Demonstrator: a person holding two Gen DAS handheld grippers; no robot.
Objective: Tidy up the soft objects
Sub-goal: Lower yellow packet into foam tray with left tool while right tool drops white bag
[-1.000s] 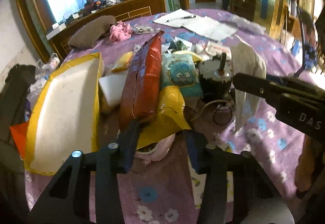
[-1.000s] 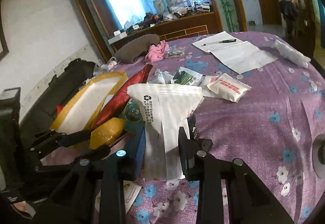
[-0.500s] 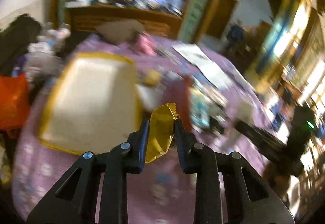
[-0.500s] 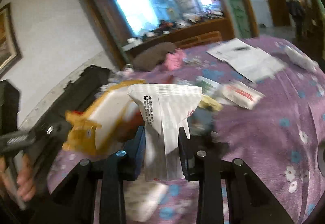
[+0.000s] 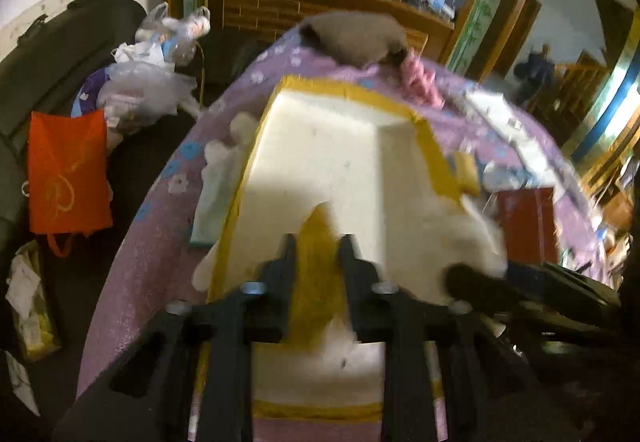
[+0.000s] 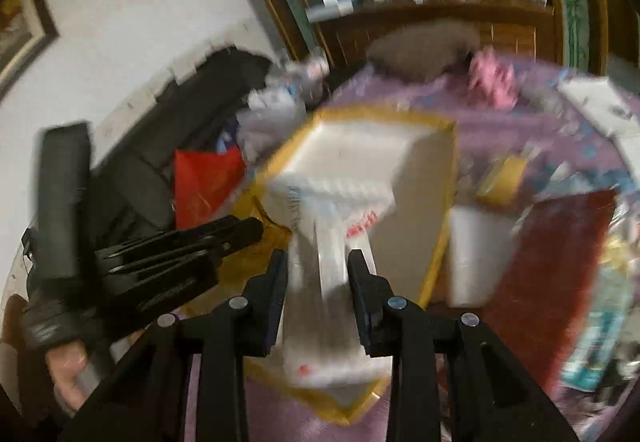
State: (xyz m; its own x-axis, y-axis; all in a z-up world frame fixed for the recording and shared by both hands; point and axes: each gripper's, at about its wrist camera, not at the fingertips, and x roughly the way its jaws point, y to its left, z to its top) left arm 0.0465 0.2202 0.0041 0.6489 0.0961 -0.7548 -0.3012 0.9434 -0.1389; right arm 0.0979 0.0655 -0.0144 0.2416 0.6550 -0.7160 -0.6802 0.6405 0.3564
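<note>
Both claws now above white foam tray, left claw closing on yellow packet, right claw clamped on white bag

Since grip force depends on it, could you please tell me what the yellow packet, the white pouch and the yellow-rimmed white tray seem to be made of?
Yellow packet, between the closing left gripper fingers: thin glossy foil or plastic film, judging by its creases.
White pouch in the right gripper: translucent plastic film, printed, pleated.
Yellow-rimmed white tray: matte and pitted, probably foam, with tape-like yellow edging.

Beyond my table's purple flowered cloth I saw an orange bag on the floor, clear plastic bags, and a wooden cabinet.
</note>
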